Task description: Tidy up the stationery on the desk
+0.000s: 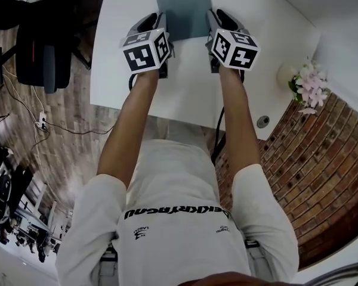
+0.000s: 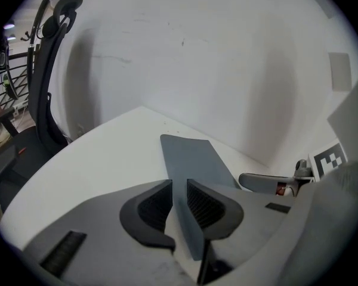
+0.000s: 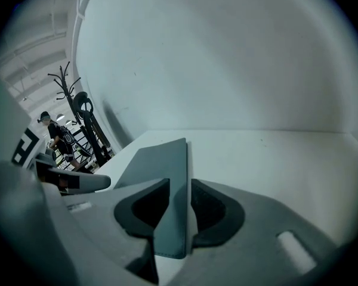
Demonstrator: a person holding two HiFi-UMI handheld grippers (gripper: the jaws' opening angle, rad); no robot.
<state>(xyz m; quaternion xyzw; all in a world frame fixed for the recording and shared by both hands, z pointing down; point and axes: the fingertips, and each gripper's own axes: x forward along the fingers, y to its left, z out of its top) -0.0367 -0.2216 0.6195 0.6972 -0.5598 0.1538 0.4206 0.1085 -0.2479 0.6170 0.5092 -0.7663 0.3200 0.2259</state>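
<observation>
The left hand-held gripper [image 2: 178,204] clamped one edge of the grey desk mat [image 1: 182,8]. The right hand-held gripper [image 3: 179,210] stood open around the opposite edge. The mat lay on the white table [image 1: 185,94].

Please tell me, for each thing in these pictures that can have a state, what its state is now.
Grey mat: lies on the white desk, its near corners between the two tongs.
Left tongs: shut on the mat's near left corner.
Right tongs: open, the mat's near right corner loose between them.
Flowers: standing on the desk near its right edge.
</observation>
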